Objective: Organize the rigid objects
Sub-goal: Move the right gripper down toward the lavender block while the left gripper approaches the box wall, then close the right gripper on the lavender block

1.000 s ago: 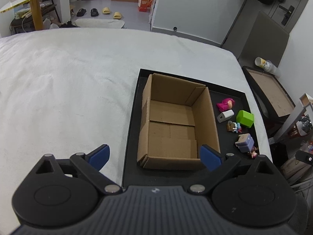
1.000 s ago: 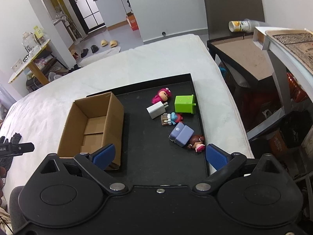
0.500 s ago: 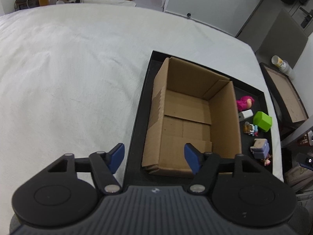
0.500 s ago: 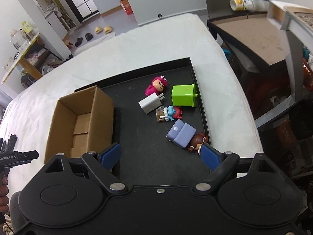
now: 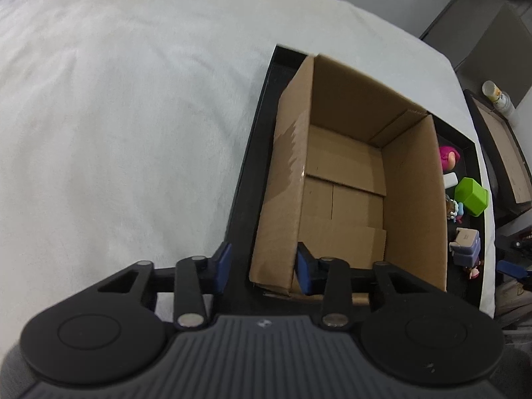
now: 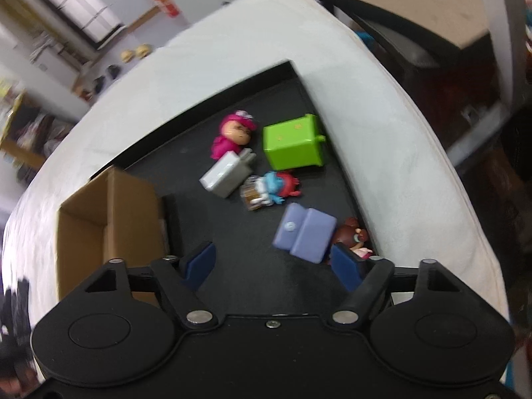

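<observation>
The left gripper (image 5: pixel 262 267) has been closing its fingers astride the cardboard box's (image 5: pixel 352 179) near-left wall, contact unclear. The right gripper (image 6: pixel 271 267), fingers narrowing but apart, hovers over blurred toys; its right finger partly hides the brown doll (image 6: pixel 352 234) at 4 o'clock of the purple block (image 6: pixel 304 232).

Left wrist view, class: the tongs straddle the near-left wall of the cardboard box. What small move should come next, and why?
Probably finish closing the left tongs onto the cardboard box wall to steady it. One pad sits outside the wall, one inside; the jaws have just been closing but gaps remain. The box is empty, and the toys still lie on the black tray.
</observation>
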The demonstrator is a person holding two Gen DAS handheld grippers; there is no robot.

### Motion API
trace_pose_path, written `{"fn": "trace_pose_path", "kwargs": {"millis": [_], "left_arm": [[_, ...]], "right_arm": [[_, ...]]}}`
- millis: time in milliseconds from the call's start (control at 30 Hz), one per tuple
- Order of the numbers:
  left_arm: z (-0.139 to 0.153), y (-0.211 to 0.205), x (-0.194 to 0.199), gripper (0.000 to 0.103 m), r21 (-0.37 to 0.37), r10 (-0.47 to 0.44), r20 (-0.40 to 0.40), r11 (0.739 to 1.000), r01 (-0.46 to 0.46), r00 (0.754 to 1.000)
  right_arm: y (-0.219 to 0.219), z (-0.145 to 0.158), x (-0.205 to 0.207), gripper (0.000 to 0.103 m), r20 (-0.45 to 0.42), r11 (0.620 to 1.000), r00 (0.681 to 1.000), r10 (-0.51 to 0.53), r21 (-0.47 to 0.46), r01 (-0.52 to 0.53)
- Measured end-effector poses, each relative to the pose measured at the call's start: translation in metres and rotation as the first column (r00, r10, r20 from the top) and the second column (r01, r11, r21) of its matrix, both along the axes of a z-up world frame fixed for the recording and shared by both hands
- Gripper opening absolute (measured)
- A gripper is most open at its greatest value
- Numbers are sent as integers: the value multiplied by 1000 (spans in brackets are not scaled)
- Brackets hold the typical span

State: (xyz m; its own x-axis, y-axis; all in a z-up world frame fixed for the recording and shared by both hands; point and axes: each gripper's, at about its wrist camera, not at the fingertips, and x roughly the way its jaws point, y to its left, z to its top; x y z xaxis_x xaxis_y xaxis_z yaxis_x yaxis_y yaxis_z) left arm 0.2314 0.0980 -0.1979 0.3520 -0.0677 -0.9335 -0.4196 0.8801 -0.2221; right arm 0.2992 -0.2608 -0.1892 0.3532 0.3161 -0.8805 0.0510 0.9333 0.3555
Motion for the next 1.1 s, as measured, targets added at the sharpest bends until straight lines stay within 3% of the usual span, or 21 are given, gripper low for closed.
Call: {"fn": "trace_pose_path", "kwargs": {"millis": [233,400,633,767,833,1100], "left_arm": [[-9,-4,5,20,-32,-7,-4,999,7,1000],[-9,-8,7,18,-12,-22,-3,1000,21,1000],[-7,-8,5,18,-7,-35,6,999,35,999],[-9,-3,4,18,-20,-28,10,999,28,1000],[-10,-2,4,17,-21,-30,12,999,30,999],[-9,-5,4,17,2,-37,16,999,37,999]], "right_arm": [[-19,-30,17,70,-118,975,977,-180,113,193],[-21,-39,21,67,-149,964,965,-217,123,236],[-8,-48,30,67,-161,972,965,-206,84,221],[3,-55,38,58,-201,981,963,-182,32,192],[7,-58,39,46,-200,985,965,-170,-12,171],[10,-50,24,44,-168,989,975,-146,8,149]]}}
